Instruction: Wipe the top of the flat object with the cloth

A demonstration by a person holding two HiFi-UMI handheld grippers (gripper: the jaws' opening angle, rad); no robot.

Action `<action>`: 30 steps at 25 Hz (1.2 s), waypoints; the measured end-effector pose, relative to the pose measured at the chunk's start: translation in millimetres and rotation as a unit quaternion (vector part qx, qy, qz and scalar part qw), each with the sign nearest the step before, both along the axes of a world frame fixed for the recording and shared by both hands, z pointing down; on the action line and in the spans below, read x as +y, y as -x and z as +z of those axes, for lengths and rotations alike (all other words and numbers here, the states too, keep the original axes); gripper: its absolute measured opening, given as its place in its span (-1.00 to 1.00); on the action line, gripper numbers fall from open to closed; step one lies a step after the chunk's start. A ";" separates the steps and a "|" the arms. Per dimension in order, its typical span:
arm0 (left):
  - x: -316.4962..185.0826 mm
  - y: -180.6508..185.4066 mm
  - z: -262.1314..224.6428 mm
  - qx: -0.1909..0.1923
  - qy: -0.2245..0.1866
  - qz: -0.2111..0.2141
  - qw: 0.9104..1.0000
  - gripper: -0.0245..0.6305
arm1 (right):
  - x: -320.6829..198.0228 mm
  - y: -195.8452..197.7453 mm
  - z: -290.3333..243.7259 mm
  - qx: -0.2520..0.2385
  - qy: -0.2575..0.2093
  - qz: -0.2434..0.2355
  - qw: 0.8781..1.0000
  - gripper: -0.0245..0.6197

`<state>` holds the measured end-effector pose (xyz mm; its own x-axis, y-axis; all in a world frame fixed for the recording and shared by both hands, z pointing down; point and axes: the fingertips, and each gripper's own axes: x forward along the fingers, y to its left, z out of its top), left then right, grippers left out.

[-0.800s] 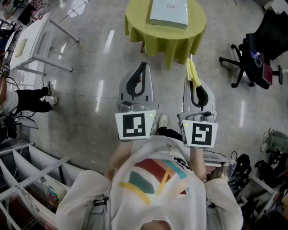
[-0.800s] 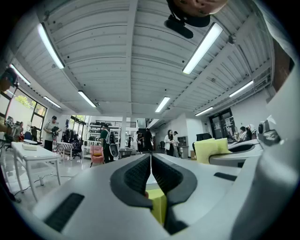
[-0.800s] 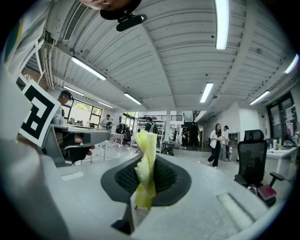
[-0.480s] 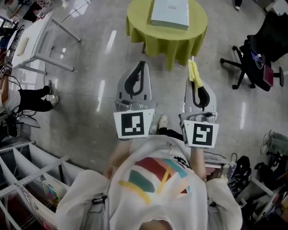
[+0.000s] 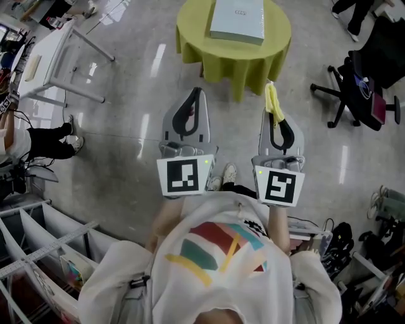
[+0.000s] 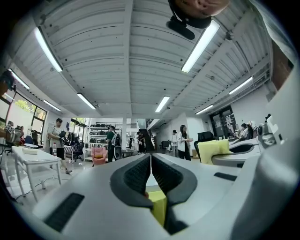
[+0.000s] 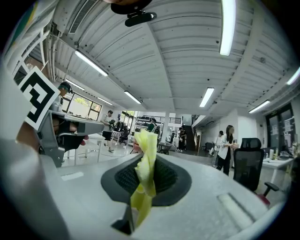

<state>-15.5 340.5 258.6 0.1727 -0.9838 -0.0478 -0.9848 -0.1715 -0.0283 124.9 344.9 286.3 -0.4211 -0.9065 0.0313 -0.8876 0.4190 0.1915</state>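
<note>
The flat object is a pale blue-grey book-like slab (image 5: 237,19) lying on a small round table with a yellow-green cover (image 5: 196,35), ahead of me in the head view. Both grippers are held level over the floor, short of the table. My left gripper (image 5: 200,92) is shut with its pads together (image 6: 151,157) and nothing held. My right gripper (image 5: 269,90) is shut on a yellow cloth (image 5: 273,106), which stands up between the jaws and hangs below them (image 7: 145,173). The cloth also shows off to the right in the left gripper view (image 6: 213,150).
A black office chair (image 5: 361,82) stands at the right. A white table (image 5: 50,57) and a person's legs (image 5: 38,140) are at the left, white shelving (image 5: 38,240) at the lower left. Shoes and clutter (image 5: 380,240) lie at the lower right. People stand far off across the room.
</note>
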 end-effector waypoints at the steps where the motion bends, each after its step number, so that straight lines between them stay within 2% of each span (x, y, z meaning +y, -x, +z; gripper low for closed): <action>1: -2.4 -0.9 -0.4 0.000 -0.002 -0.001 1.000 -0.86 | -2.4 -1.5 0.4 -0.001 0.001 -0.001 1.000 -0.84; 9: -28.2 -17.1 -2.9 0.006 -0.023 -0.003 1.000 -0.86 | -23.9 -19.4 1.1 -0.008 -0.014 -0.012 1.000 -0.84; 14: -37.3 -33.5 -5.3 -0.020 -0.030 -0.003 0.999 -0.86 | -35.5 -33.1 3.1 -0.002 -0.019 -0.018 1.000 -0.83; 21: -54.4 -39.2 -14.4 -0.013 -0.042 0.001 0.999 -0.86 | -54.1 -42.5 -2.2 -0.005 -0.027 -0.010 1.000 -0.83; 24: -65.0 -34.6 -8.5 0.003 -0.041 -0.003 0.999 -0.86 | -63.5 -41.8 0.5 -0.002 -0.027 -0.011 1.000 -0.83; 30: -111.3 -25.5 6.7 0.019 -0.032 0.003 0.999 -0.86 | -100.6 -42.4 7.4 0.005 -0.029 0.000 1.000 -0.83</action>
<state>10.0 229.1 265.3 0.1745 -0.9776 -0.1174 -0.9845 -0.1755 -0.0013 167.3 244.3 293.7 -0.4205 -0.9071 -0.0174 -0.8858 0.4063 0.2242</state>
